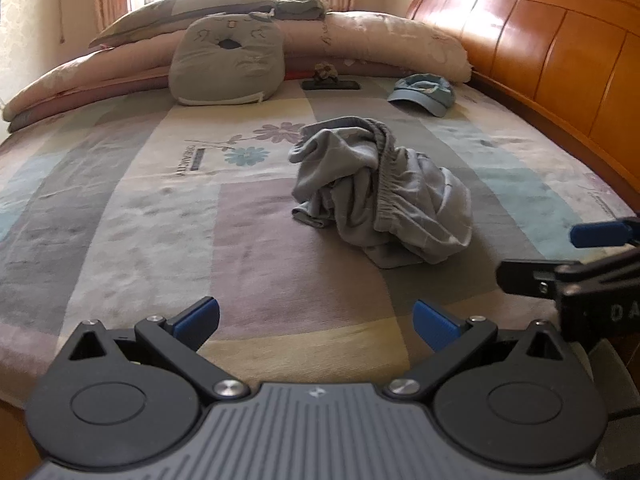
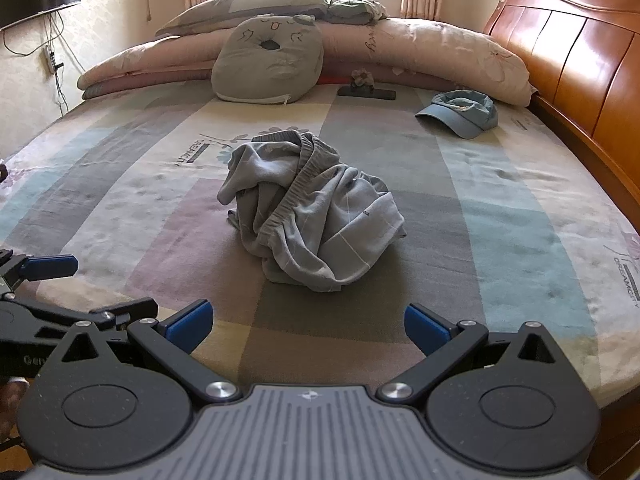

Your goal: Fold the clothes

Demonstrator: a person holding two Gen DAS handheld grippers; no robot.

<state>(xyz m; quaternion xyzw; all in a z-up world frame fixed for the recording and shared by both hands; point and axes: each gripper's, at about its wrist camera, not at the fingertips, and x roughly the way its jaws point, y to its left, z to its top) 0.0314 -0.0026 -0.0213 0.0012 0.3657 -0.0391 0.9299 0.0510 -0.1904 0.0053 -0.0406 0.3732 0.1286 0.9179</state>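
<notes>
A crumpled grey pair of shorts (image 1: 380,192) (image 2: 312,208) with an elastic waistband lies in a heap on the patchwork bedsheet (image 1: 160,216) (image 2: 500,216), mid-bed. My left gripper (image 1: 316,326) hovers near the bed's front edge, open and empty, well short of the heap. My right gripper (image 2: 307,326) is likewise open and empty, with the heap straight ahead of it. In the left wrist view the right gripper's fingers (image 1: 600,234) show at the right edge. In the right wrist view the left gripper's fingers (image 2: 52,267) show at the left edge.
A blue cap (image 1: 424,92) (image 2: 464,114) lies at the far right by the wooden headboard (image 1: 540,40) (image 2: 580,52). A grey cushion (image 1: 228,64) (image 2: 268,64), a dark phone (image 1: 330,85) (image 2: 366,93) and rolled quilts (image 1: 380,40) (image 2: 420,48) line the back.
</notes>
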